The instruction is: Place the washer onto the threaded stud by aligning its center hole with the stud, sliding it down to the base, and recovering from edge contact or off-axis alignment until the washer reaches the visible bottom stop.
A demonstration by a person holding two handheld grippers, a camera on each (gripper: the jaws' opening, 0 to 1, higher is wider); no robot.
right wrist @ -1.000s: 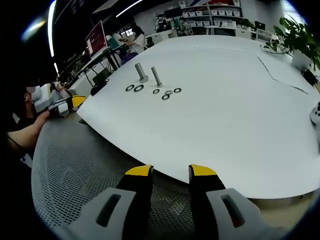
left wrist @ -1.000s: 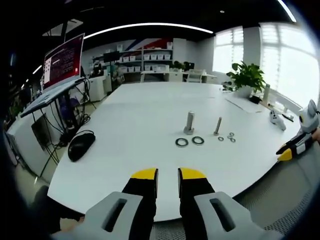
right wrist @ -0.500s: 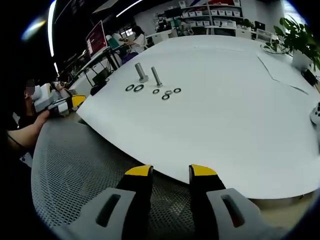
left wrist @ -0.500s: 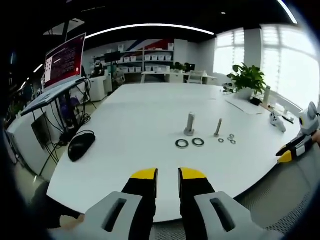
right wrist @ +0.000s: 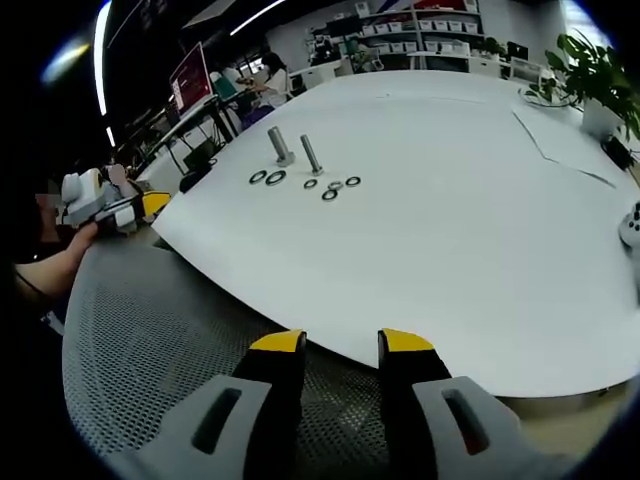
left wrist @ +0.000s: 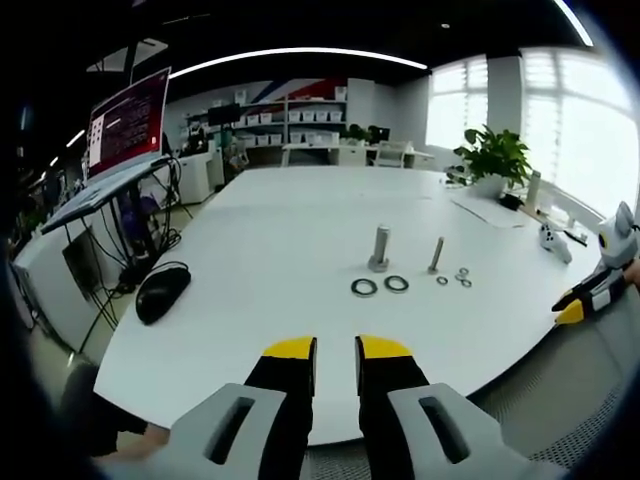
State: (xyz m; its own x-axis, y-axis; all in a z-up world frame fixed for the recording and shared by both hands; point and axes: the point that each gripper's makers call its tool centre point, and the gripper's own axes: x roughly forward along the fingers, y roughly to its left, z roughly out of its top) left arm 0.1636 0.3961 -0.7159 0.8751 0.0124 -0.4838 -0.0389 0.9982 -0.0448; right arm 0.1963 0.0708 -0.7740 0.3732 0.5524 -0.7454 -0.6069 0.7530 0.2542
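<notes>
On the white table [left wrist: 280, 220] a thick threaded stud [left wrist: 379, 247] stands upright, with a thin stud [left wrist: 436, 254] to its right. Two large washers [left wrist: 363, 286] lie flat in front of the thick stud. Small washers [left wrist: 461, 274] lie beside the thin one. My left gripper [left wrist: 336, 347] is off the table's near edge, open and holding nothing. My right gripper [right wrist: 342, 342] is open over a mesh chair, far from the studs [right wrist: 278, 146] and washers [right wrist: 267, 178]. It also shows at the table's right edge [left wrist: 575, 305], and the left gripper [right wrist: 150, 205] shows in a hand at far left.
A black mouse [left wrist: 162, 291] lies on the table's left side, near a laptop [left wrist: 125, 130] on a stand. A potted plant [left wrist: 493, 155] stands at the far right. The grey mesh chair [right wrist: 150, 340] sits below the table edge. Shelves line the back wall.
</notes>
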